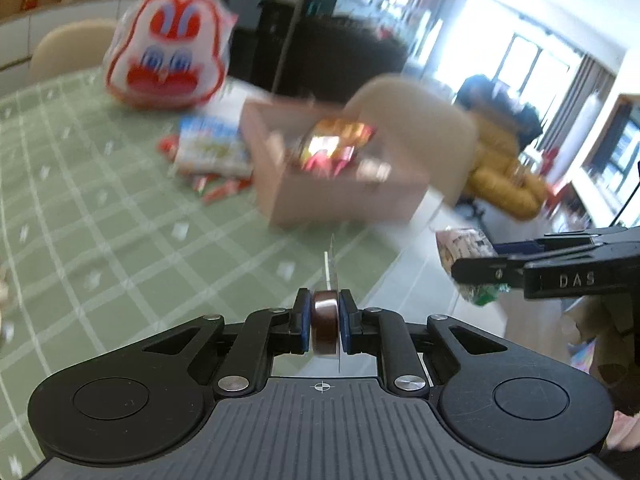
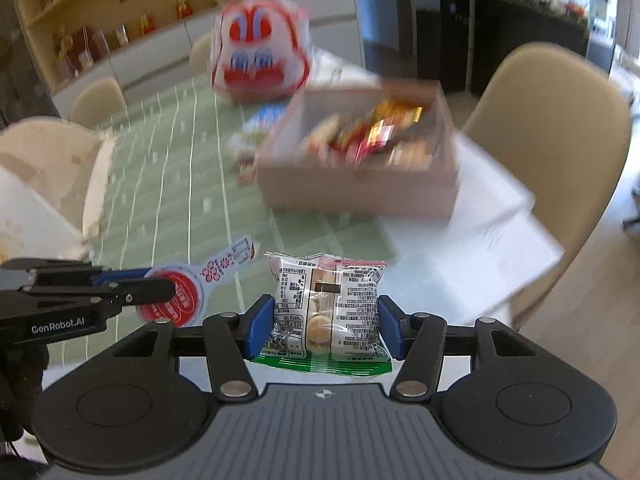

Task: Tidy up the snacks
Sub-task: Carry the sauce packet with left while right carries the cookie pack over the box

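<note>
— Both loaded? 
— Yes. Left tongs (image 1: 325, 326) pinch a round red-labelled jelly cup (image 2: 176, 300); right tongs (image 2: 324, 326) clamp a clear bun packet (image 2: 326, 308), both short of the tan snack box (image 2: 360, 176) on the green checked desk (image 1: 100, 208).
— Likely box-bound.

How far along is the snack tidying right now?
Partly done: the box already holds several wrappers. In hand: the left gripper clamps a round flat snack, and the right gripper clamps a biscuit packet. Left: loose packets beside the box.
</note>
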